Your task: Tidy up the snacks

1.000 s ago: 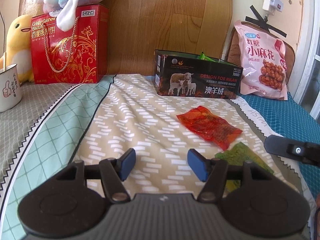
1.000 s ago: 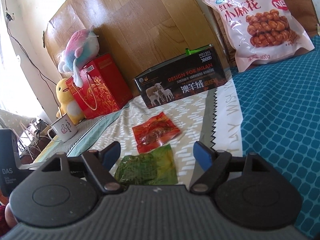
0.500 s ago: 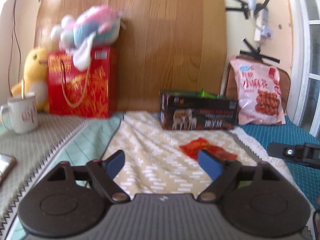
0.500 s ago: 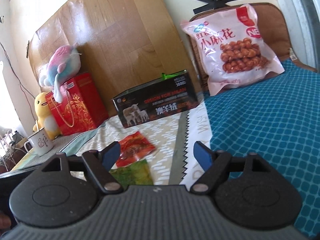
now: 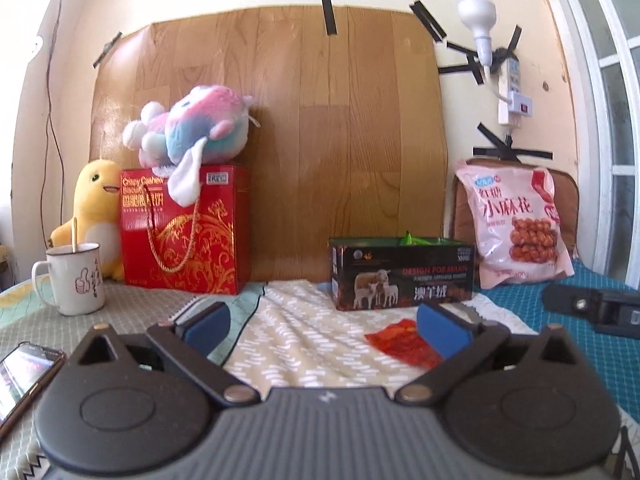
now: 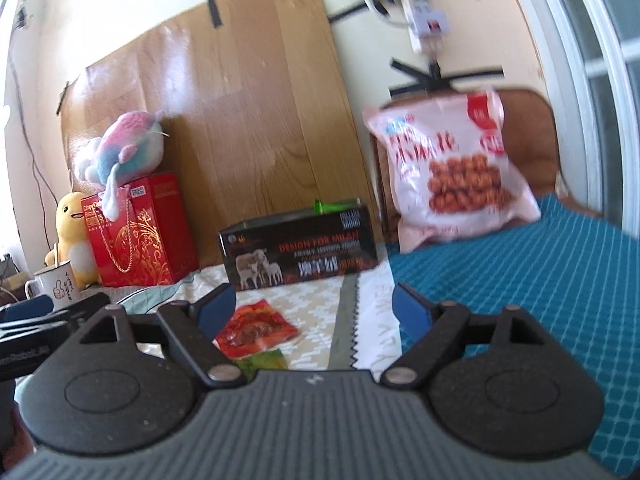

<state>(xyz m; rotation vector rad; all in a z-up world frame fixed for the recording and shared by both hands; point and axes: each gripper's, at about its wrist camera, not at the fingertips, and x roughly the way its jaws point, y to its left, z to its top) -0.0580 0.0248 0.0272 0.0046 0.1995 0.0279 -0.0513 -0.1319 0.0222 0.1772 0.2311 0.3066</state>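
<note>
One red snack packet [image 5: 402, 346] lies flat on the beige patterned cloth [image 5: 304, 344], at about 4 o'clock from the middle of the left wrist view and partly behind the right pad of the left gripper [image 5: 324, 326]. The right wrist view shows the same packet at about 7 o'clock, and it alone shows a second, green packet [image 6: 266, 362] just beside the red one, on its near side, half hidden by the gripper body. Behind both, at 12 o'clock from the red packet, stands one open black box printed with sheep [image 5: 402, 274], with a green wrapper poking above its rim. One large pink bag of fried twists [image 5: 516, 226] leans upright at 2 o'clock, above the teal quilt [image 6: 540, 280]. The left gripper is spread wide and holds nothing; the right gripper [image 6: 314, 308] is likewise spread wide and empty, both hanging above the bed with the packets apart from their pads. Only the left wrist view shows one phone [image 5: 24, 376] at 8 o'clock and the bulb [image 5: 476, 12] on the wall at 1 o'clock. Both views show one red biscuit gift box [image 5: 184, 232], one pastel plush [image 5: 192, 128] lying on top of it, one yellow duck plush [image 5: 94, 208] to its 9 o'clock, and one white mug [image 5: 76, 280] with a stick in it.
</note>
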